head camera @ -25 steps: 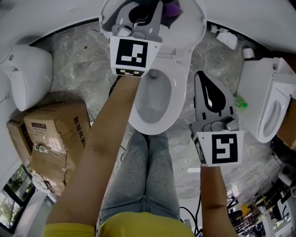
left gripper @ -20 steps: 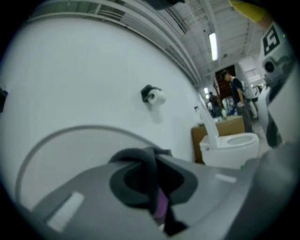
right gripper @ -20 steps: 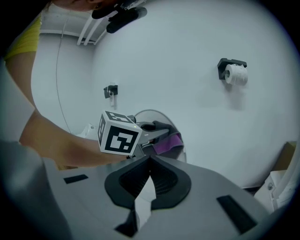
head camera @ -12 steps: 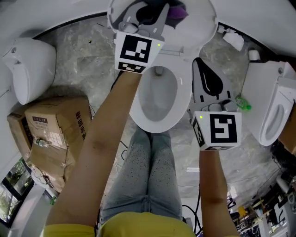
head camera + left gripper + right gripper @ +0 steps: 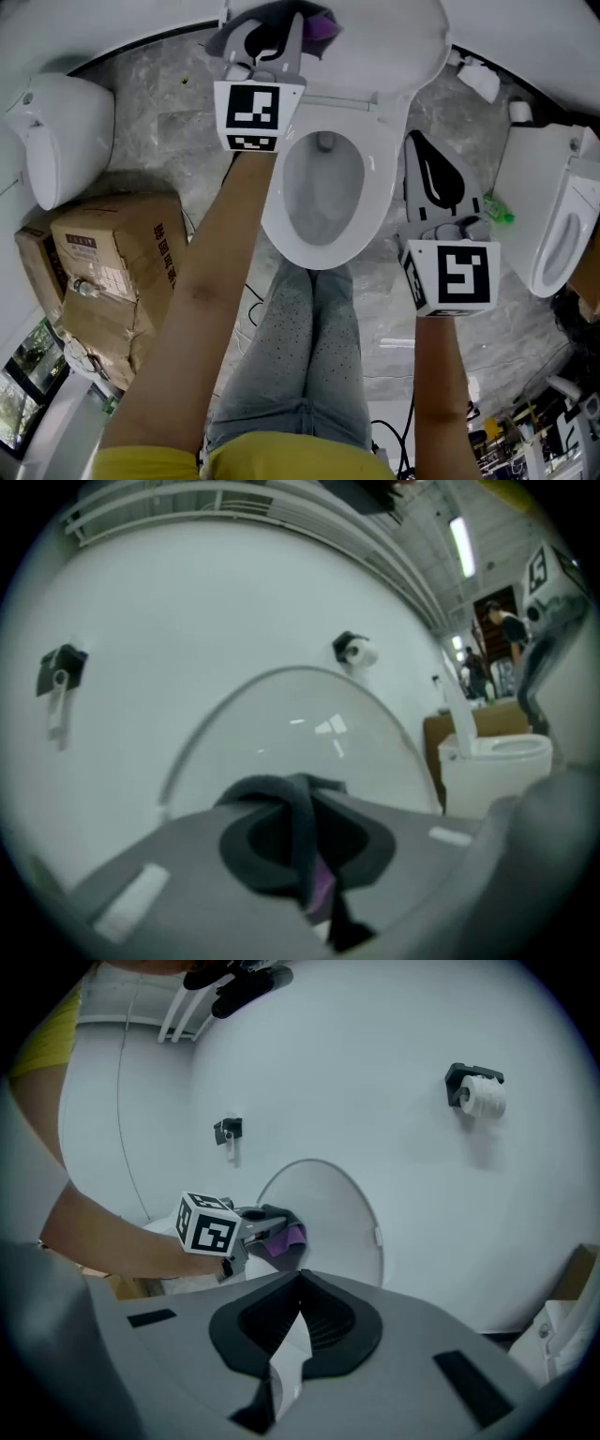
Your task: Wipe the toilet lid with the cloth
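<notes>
The white toilet lid (image 5: 394,42) stands raised behind the open bowl (image 5: 323,187). My left gripper (image 5: 281,21) is shut on a purple cloth (image 5: 321,25) and holds it against the lid's left part. In the left gripper view the cloth (image 5: 321,891) is pinched between the shut jaws (image 5: 302,794), with the lid (image 5: 300,724) right in front. The right gripper view shows the cloth (image 5: 283,1237) on the lid (image 5: 328,1213). My right gripper (image 5: 419,145) hangs shut and empty to the right of the bowl, its jaws (image 5: 300,1283) pointing at the lid.
Cardboard boxes (image 5: 103,253) and another toilet (image 5: 56,141) stand at the left. A further toilet (image 5: 553,216) and a green item (image 5: 497,214) are at the right. The person's legs (image 5: 309,356) are in front of the bowl. A paper roll (image 5: 483,1096) hangs on the wall.
My left gripper has slid with the cloth from the lid's middle toward its left side and lower. The right gripper has stayed shut beside the bowl.
</notes>
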